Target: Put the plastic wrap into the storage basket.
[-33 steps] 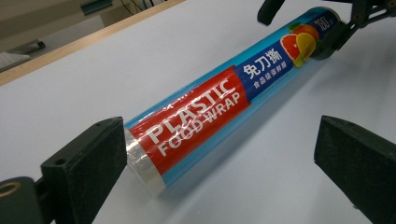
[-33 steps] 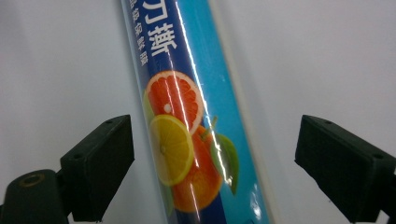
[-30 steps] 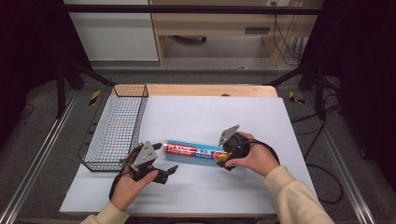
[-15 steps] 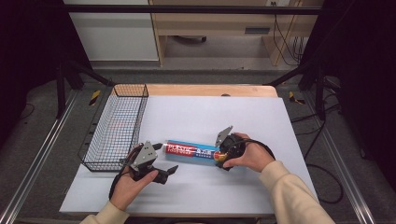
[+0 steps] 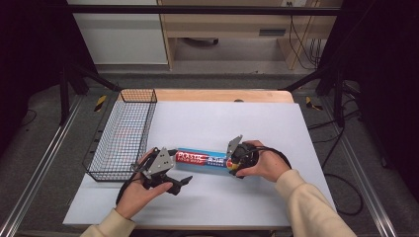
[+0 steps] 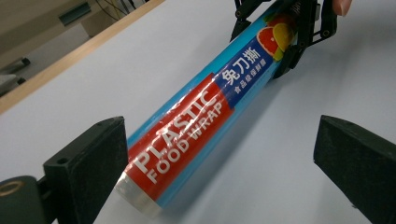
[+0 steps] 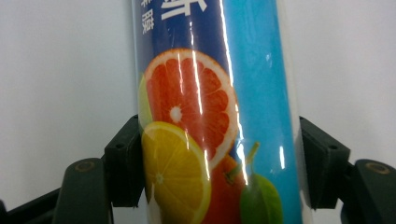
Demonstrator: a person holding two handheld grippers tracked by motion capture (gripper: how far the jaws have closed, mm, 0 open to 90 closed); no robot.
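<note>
Left gripper [image 5: 170, 180] near table's [image 5: 257, 123] front edge, jaws wide apart, nothing between them; in its own view they straddle the wrap box's [image 6: 201, 116] near end without touching. Box [image 5: 202, 159] lies flat mid-table, just beyond. Right gripper [image 5: 232, 160] pinches the box's far end, jaws pressed on both sides of the fruit picture [image 7: 191, 154]. Wire basket [image 5: 121, 133] at table's left edge, holding nothing.
</note>
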